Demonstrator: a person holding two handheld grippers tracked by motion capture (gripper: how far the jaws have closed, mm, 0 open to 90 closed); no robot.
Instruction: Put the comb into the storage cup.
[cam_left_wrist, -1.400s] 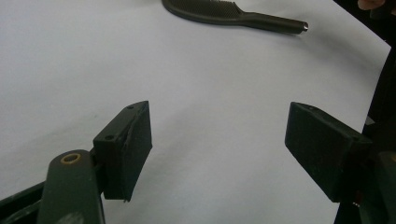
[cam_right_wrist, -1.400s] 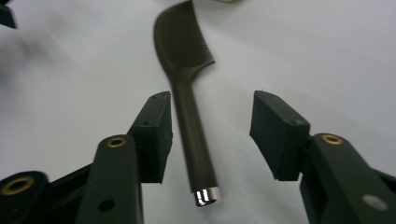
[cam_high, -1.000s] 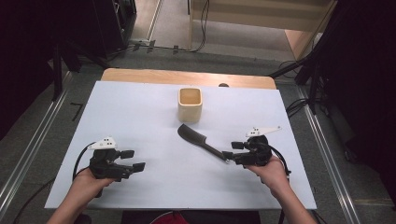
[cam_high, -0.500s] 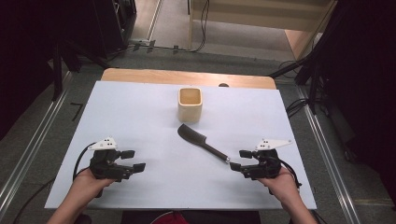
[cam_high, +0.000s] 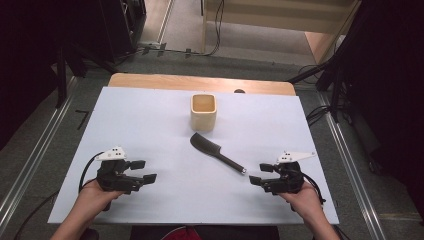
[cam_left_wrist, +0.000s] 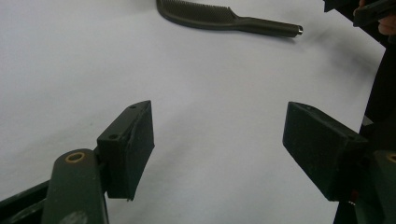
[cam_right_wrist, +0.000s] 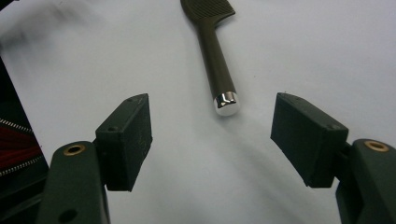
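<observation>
Near the middle of the white table (cam_high: 150, 115), a dark comb (cam_high: 216, 153) is lying flat, its toothed head pointing toward the far left and its slim handle running toward the near right, ending in a shiny metal cap (cam_right_wrist: 226, 102). A cream square cup (cam_high: 203, 111) is standing just beyond the head, apart from it. The right gripper (cam_high: 256, 175) is hovering just off that cap, its jaws having just been opening and now standing wide with nothing between them. The left gripper (cam_high: 143, 170) is waiting released at the near left, well apart from the comb. Judging by its look, the comb is light, stiff and smooth plastic; the round handle seems the sound place to pinch, though it is lying low and could slip or roll.
</observation>
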